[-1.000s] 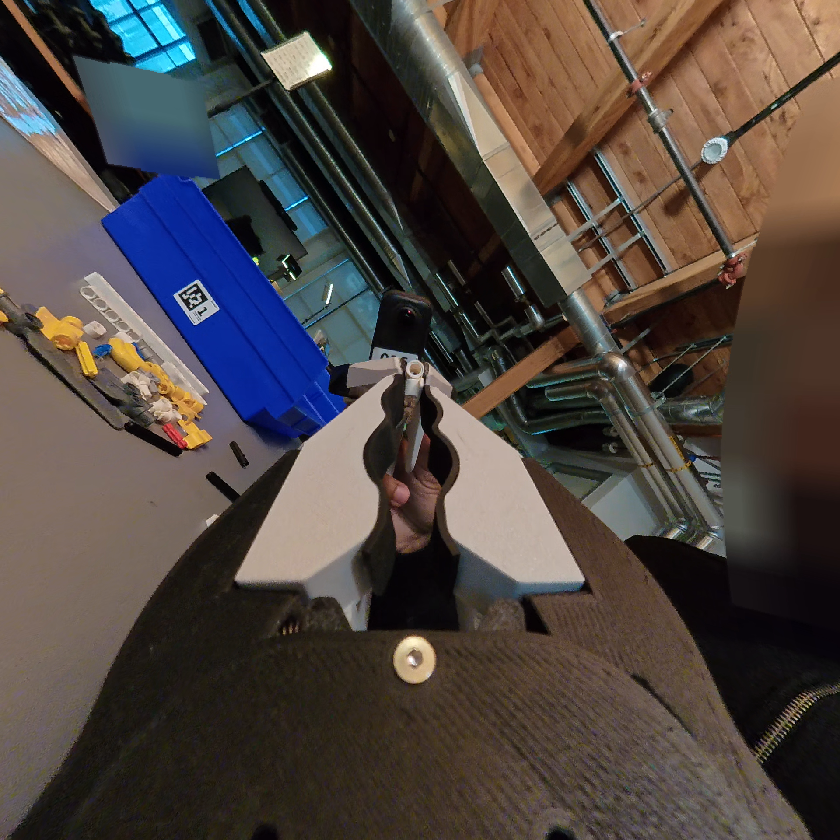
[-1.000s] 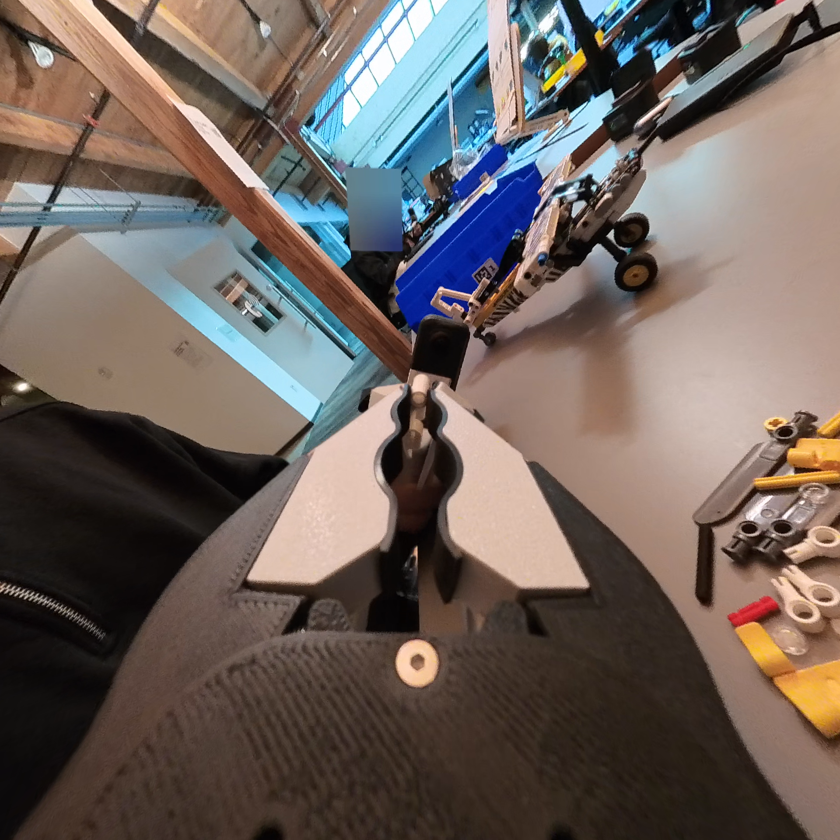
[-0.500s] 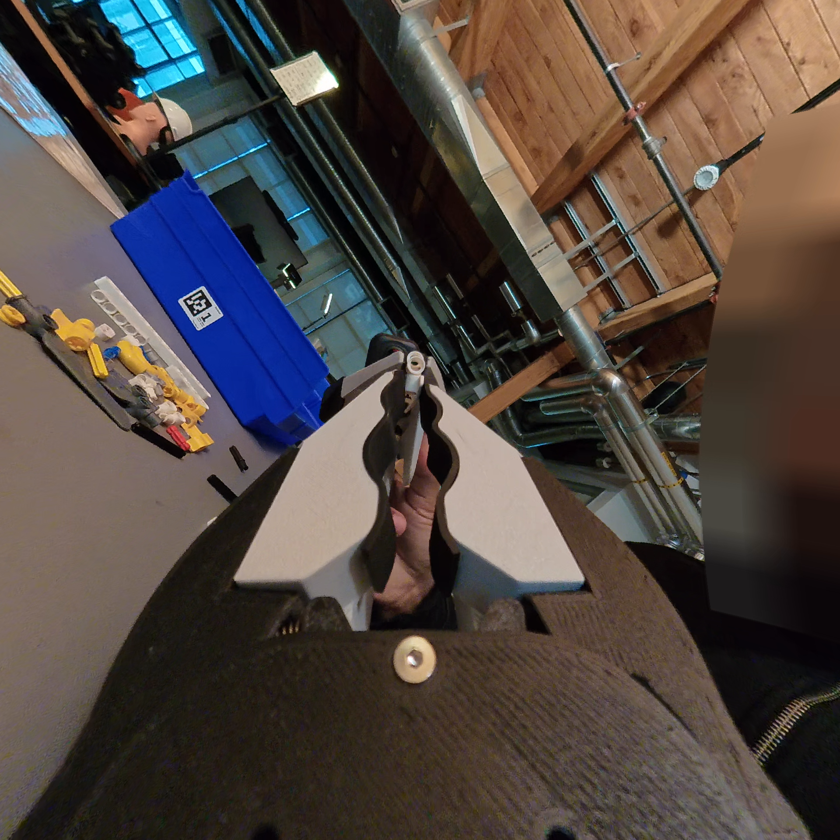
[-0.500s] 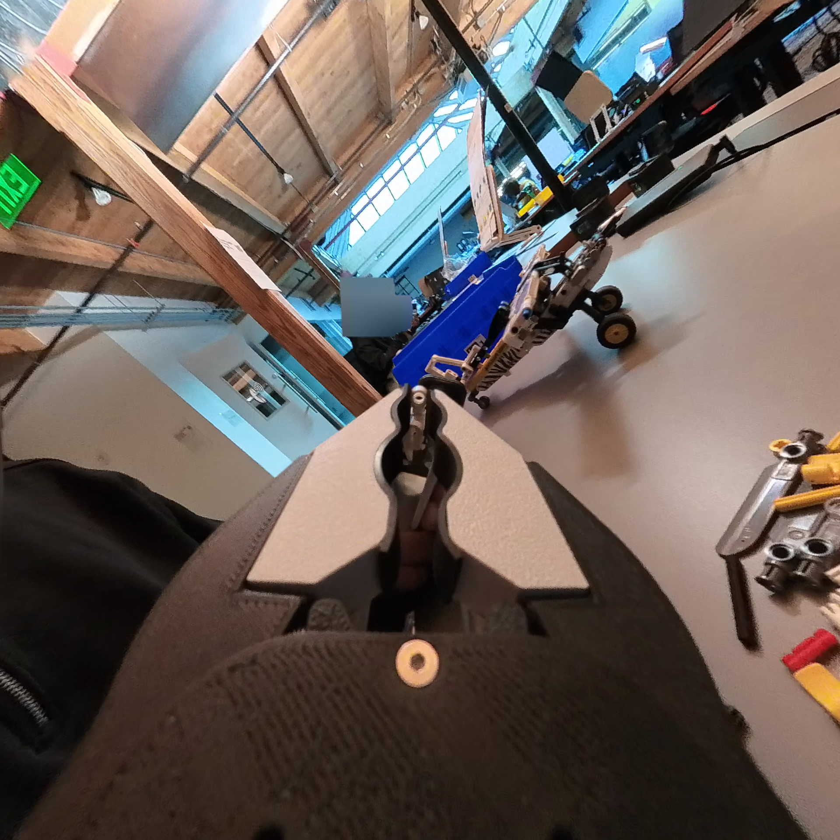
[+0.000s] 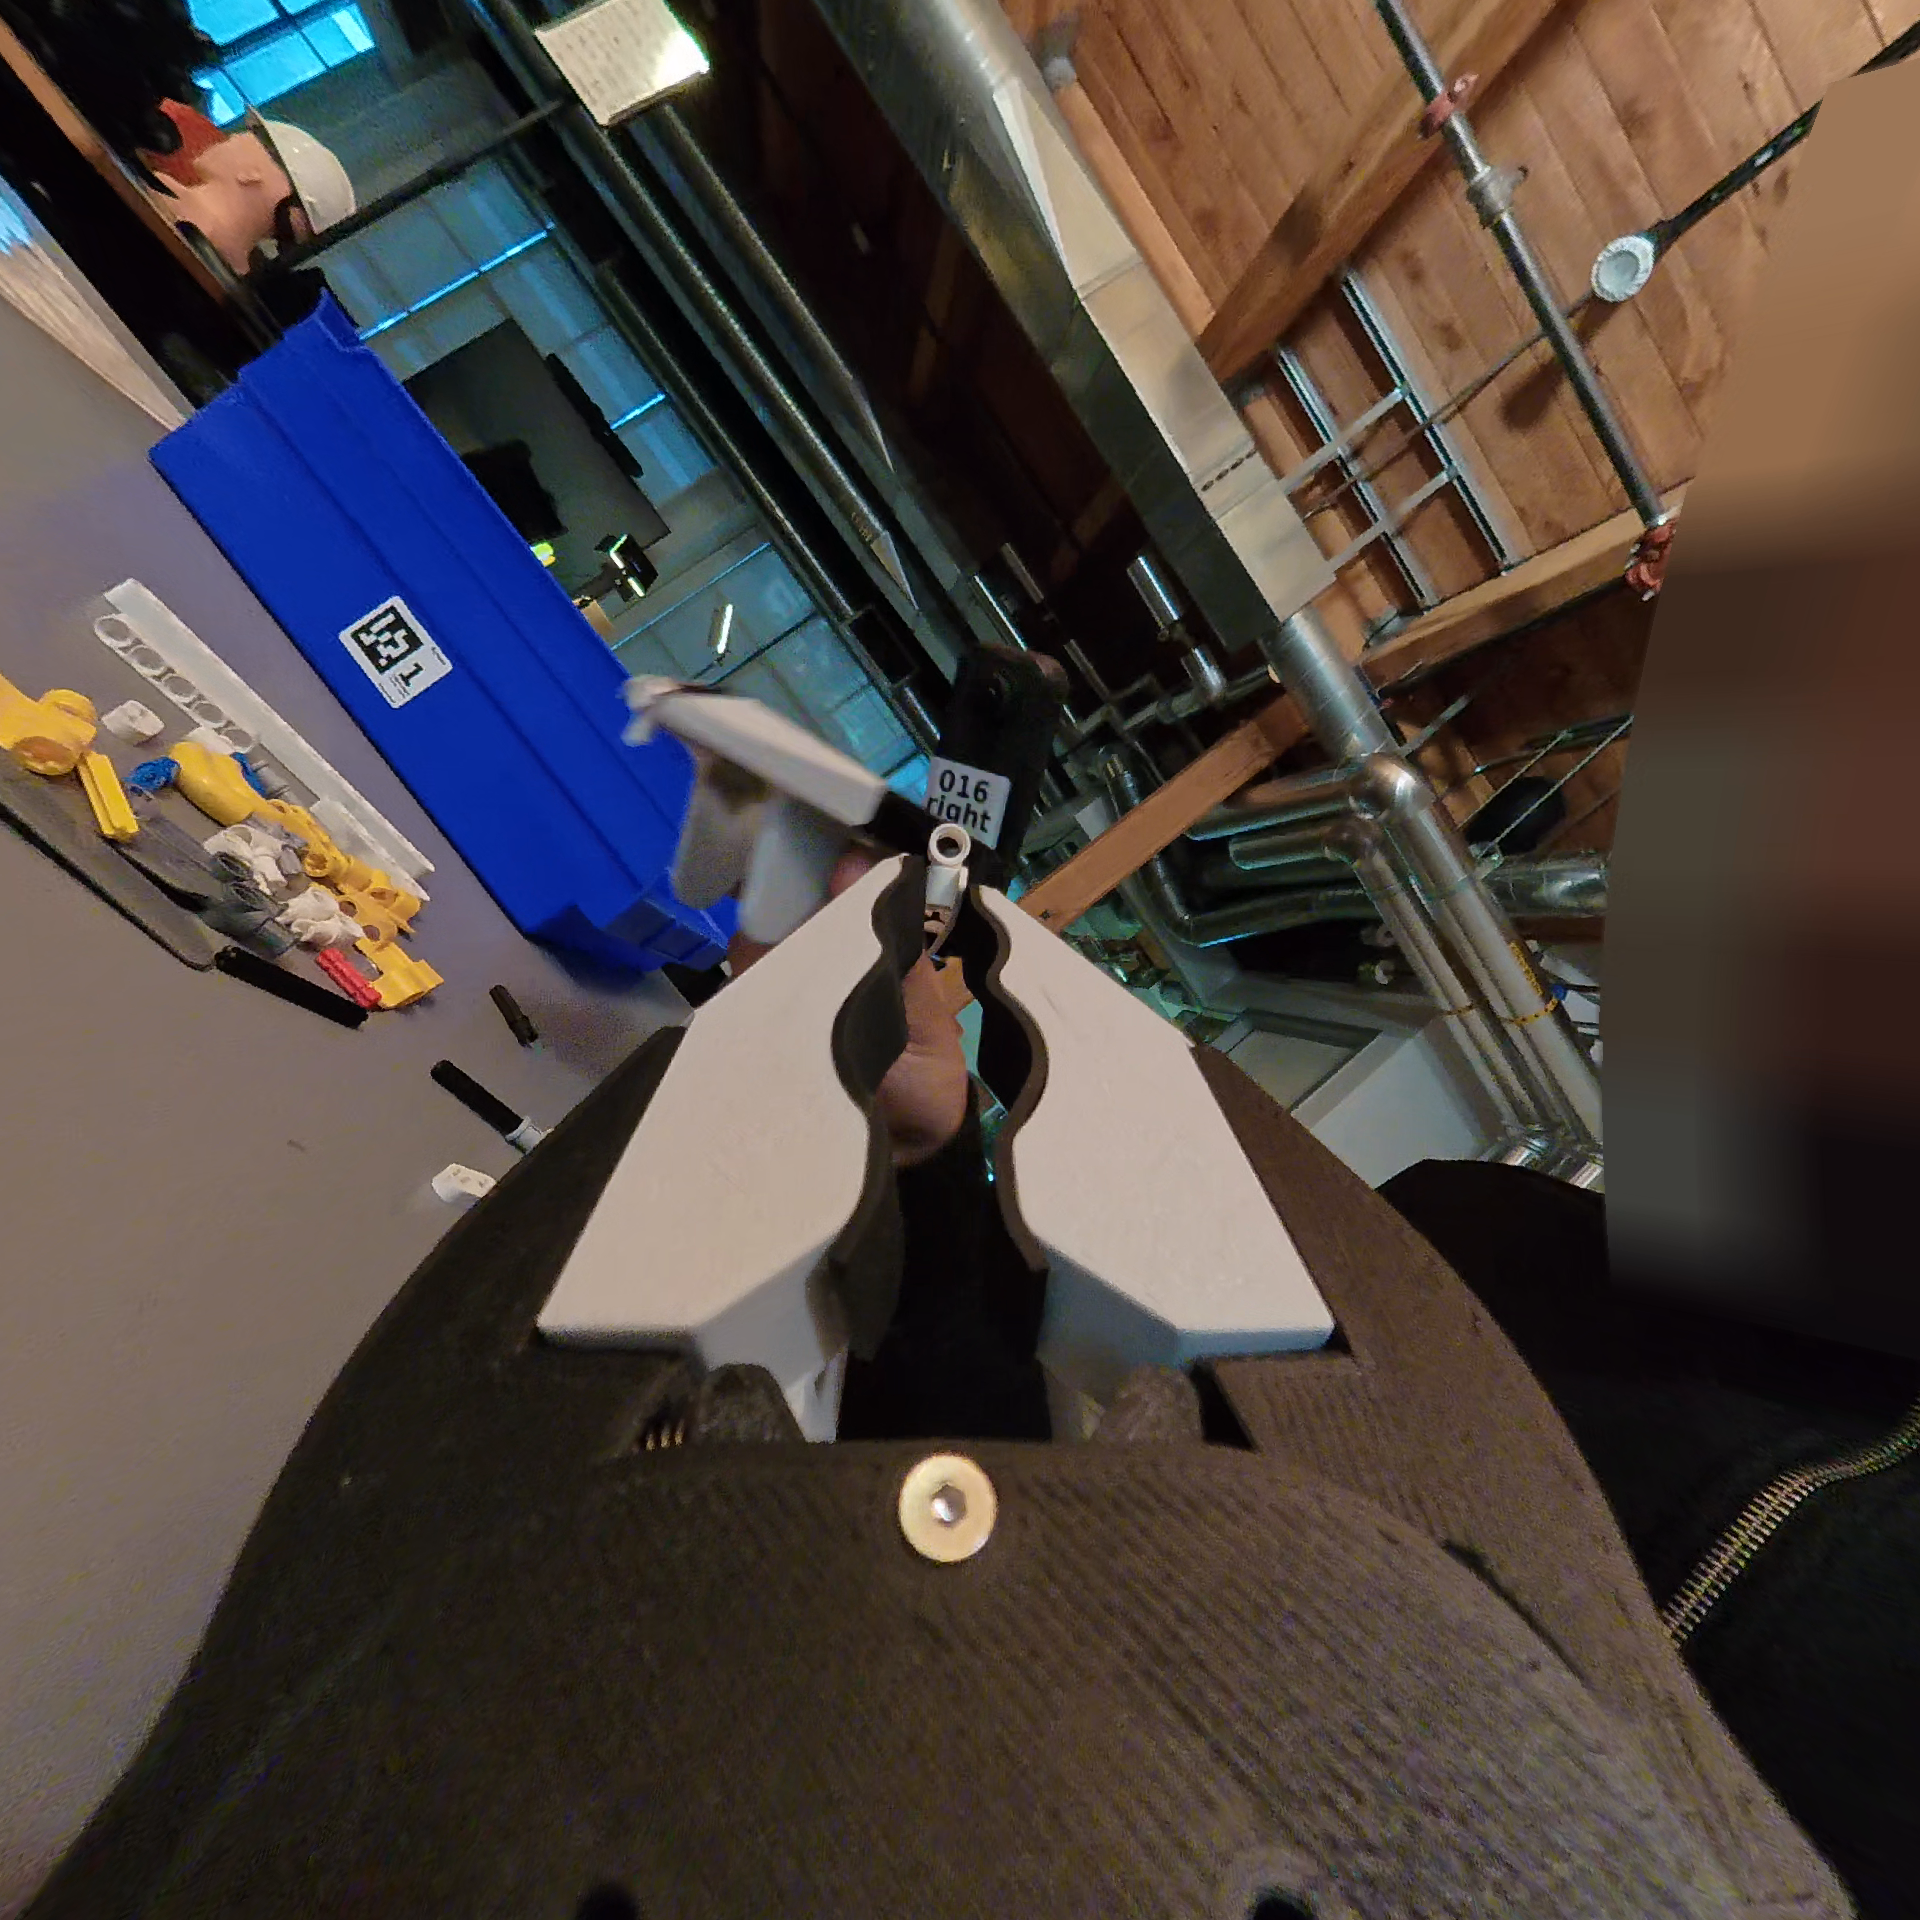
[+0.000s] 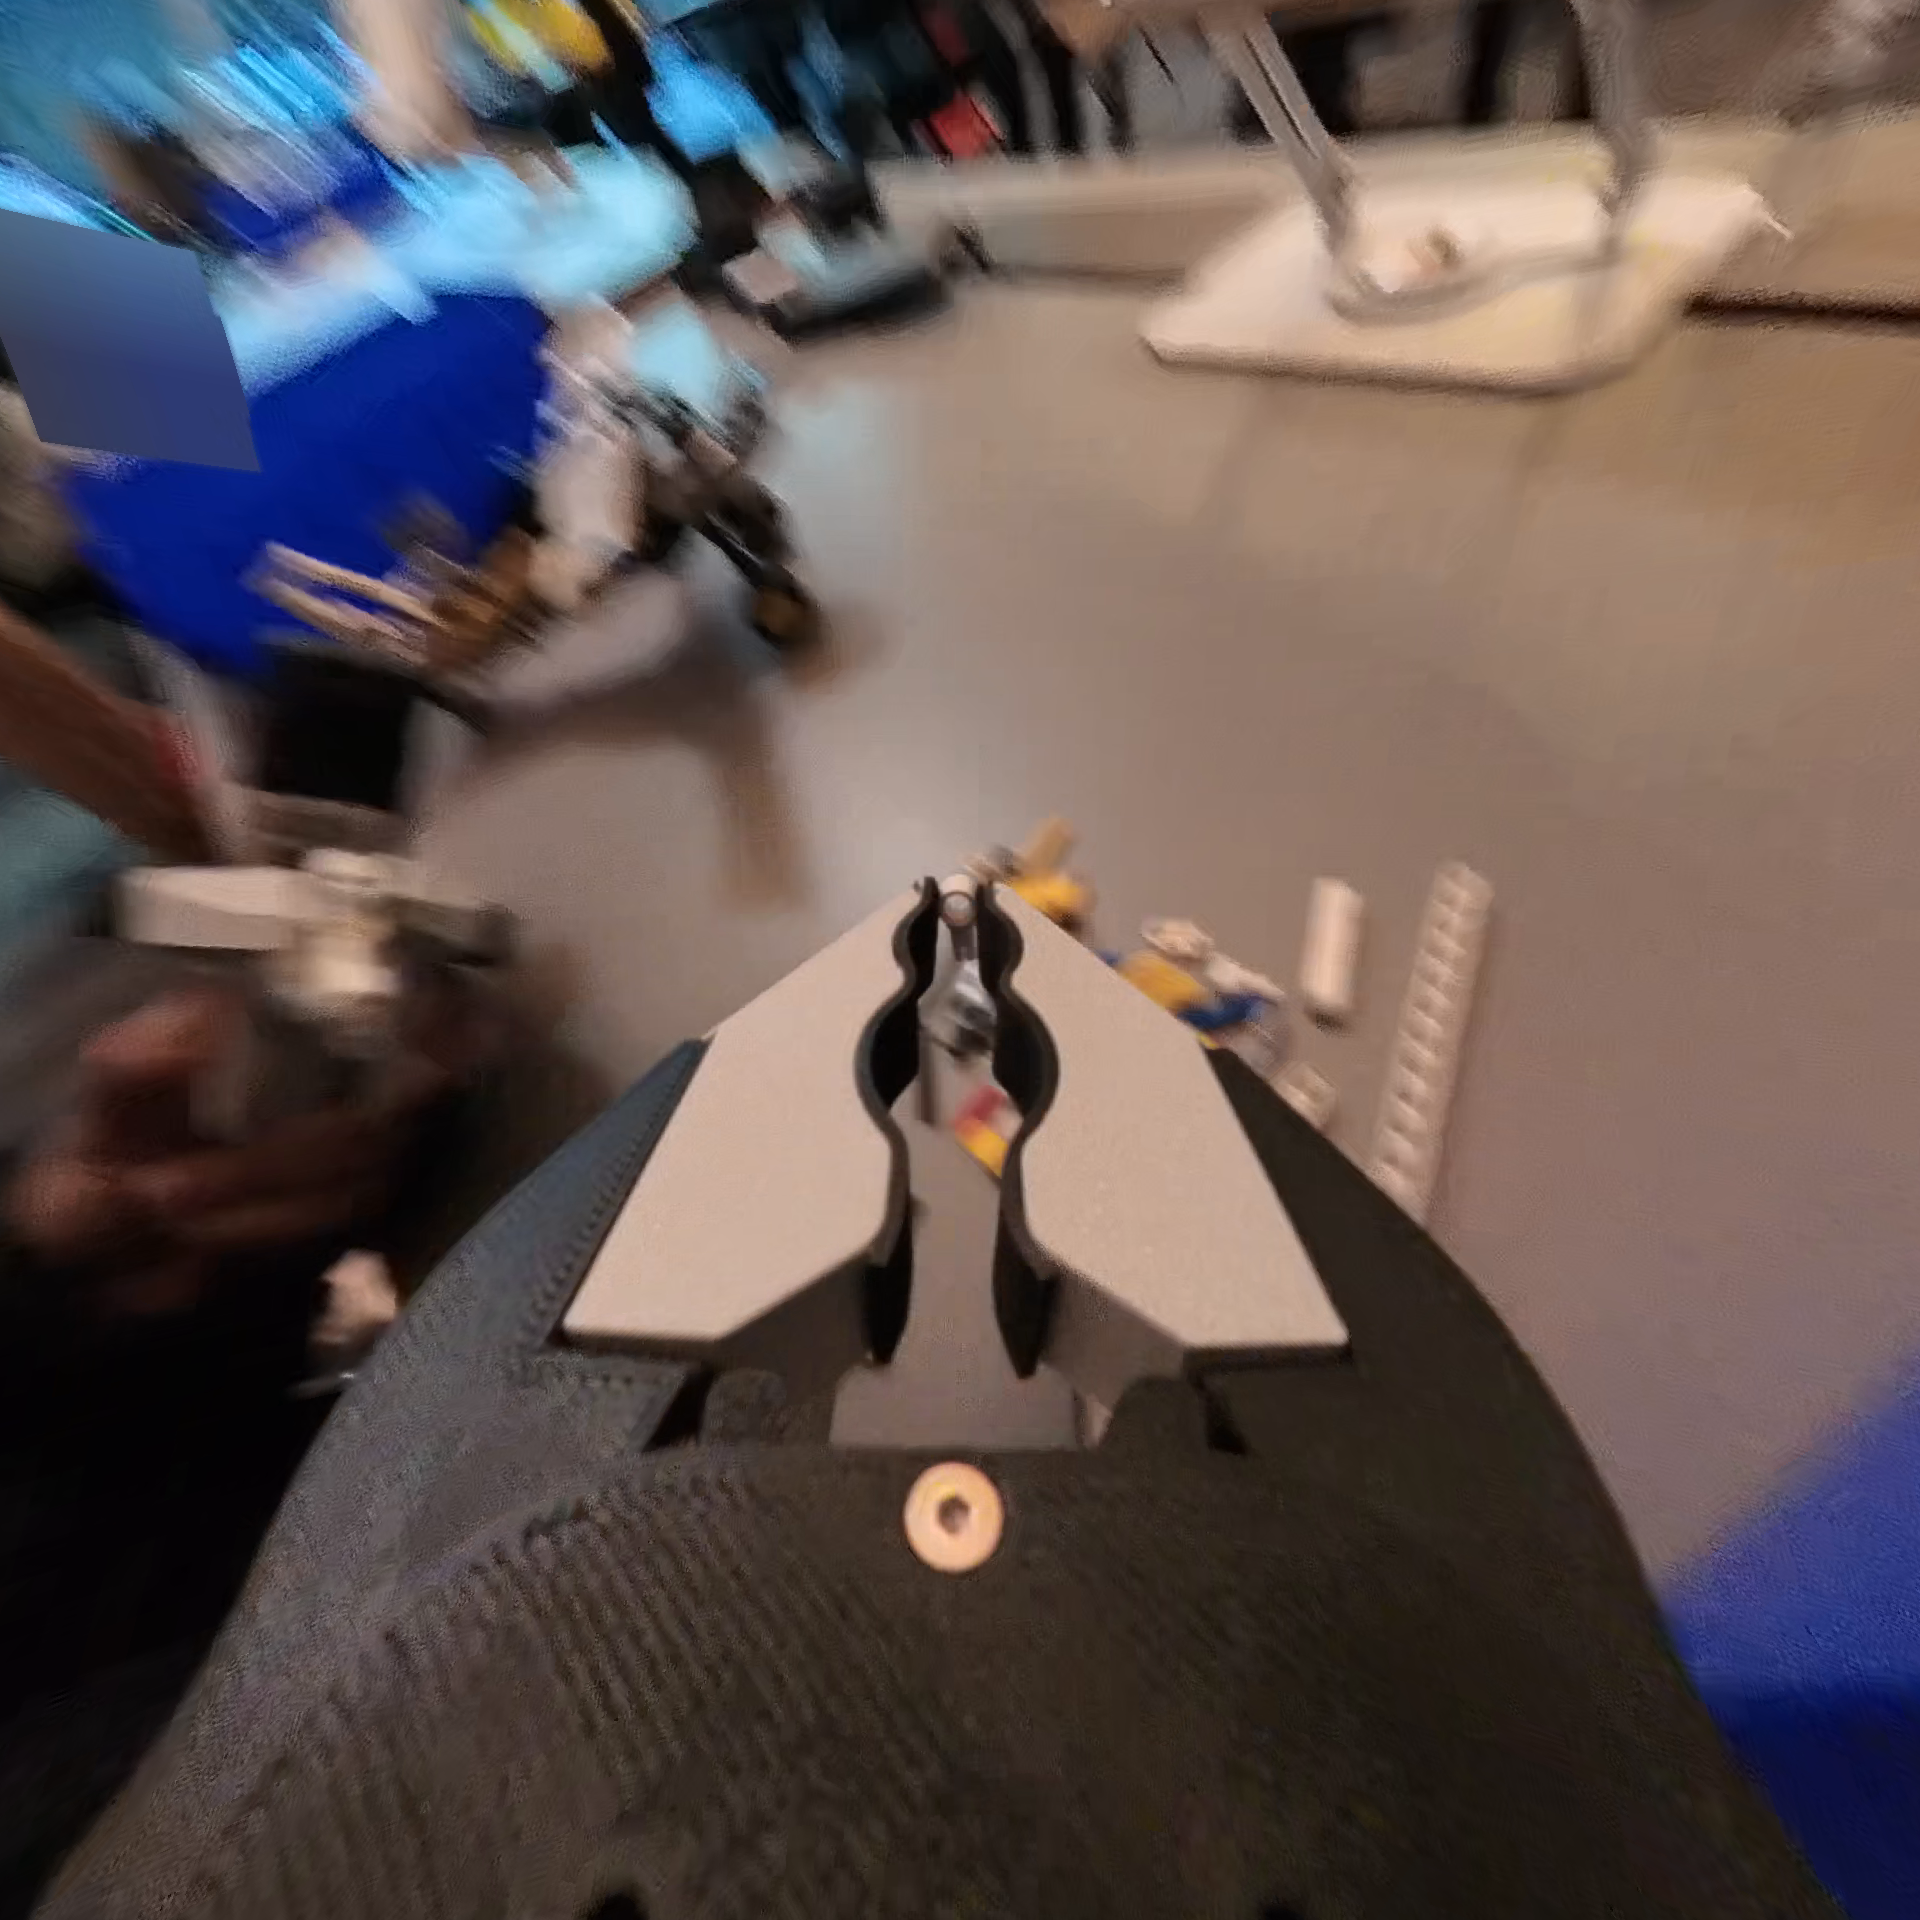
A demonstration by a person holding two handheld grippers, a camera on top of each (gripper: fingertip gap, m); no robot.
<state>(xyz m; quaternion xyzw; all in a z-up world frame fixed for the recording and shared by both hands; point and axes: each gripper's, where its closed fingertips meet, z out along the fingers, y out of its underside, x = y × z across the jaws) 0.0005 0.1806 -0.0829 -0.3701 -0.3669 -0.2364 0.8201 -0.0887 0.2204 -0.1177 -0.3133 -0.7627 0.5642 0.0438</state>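
Observation:
In the left wrist view my left gripper (image 5: 943, 883) is raised off the grey table (image 5: 156, 1195) and shut on a small white connector with a round hole (image 5: 948, 847) that sticks out past the tips. My right gripper (image 5: 758, 769) shows blurred just beyond it, to the left, with a hand (image 5: 925, 1081) behind my jaws. The right wrist view is badly blurred. There my right gripper (image 6: 958, 909) points down at the table and is shut on a small white and grey piece (image 6: 961, 940) at its tips. The left gripper (image 6: 312, 935) is a blur at the left.
A blue bin (image 5: 436, 665) stands on the table beside several loose yellow, white, red and black parts (image 5: 218, 779) and a long white beam (image 6: 1434, 1029). A wheeled model (image 6: 665, 520) stands farther back. A white stand base (image 6: 1455, 301) is at the far right. Tip to tip, the grippers are about 11 cm apart.
The two grippers were tip to tip. My right gripper has swung away and down toward the table with its small piece. My left gripper keeps its white connector and has barely moved.

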